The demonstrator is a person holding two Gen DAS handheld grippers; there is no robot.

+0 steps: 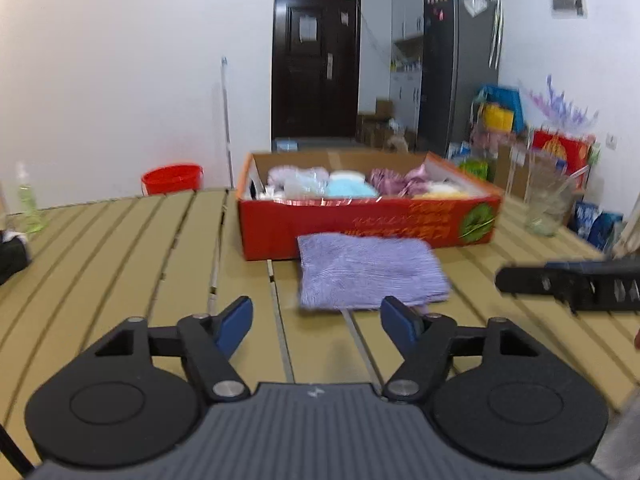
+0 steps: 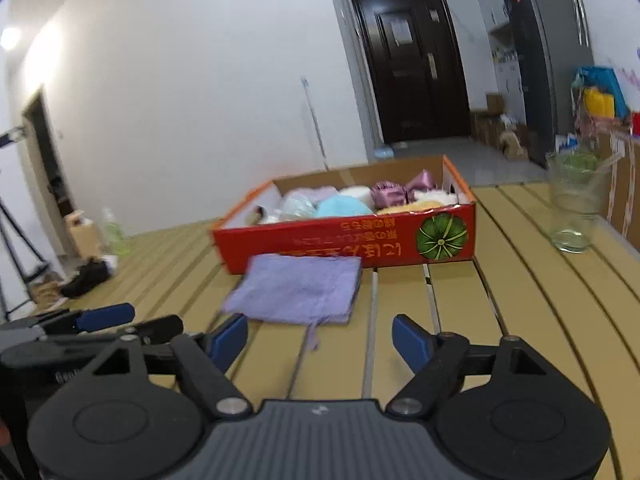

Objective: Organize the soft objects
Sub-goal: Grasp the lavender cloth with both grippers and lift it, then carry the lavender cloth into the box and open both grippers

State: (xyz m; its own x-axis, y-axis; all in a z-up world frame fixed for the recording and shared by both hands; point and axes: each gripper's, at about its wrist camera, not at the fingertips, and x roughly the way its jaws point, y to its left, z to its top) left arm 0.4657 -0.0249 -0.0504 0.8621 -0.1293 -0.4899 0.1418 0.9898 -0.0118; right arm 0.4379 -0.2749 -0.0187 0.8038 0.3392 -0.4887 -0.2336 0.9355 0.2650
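Nearest us is the left claw [image 1: 316, 322], its blue-padded jaws spread wide with nothing between them, hanging over the tan slatted table [image 1: 120, 248]. The right claw [image 2: 320, 338] is likewise agape and empty. Just ahead of both lies the folded lilac terry towel [image 1: 370, 270], flat on the table, its far edge at or touching the front wall of the red cardboard box [image 1: 360, 226].

We judge the task well along: the box already holds a row of soft things, a pale blue fluffy bundle [image 1: 350, 189], a purple satin pouch [image 2: 390, 194] and some whitish and yellowish pieces (too blurred to name). The towel looks like the one piece left outside, not yet gripped.

Off to the right stands a clear glass jar [image 2: 574, 204], well apart from the towel. Nothing lies between the claws and the towel; only the box's front wall must be cleared.
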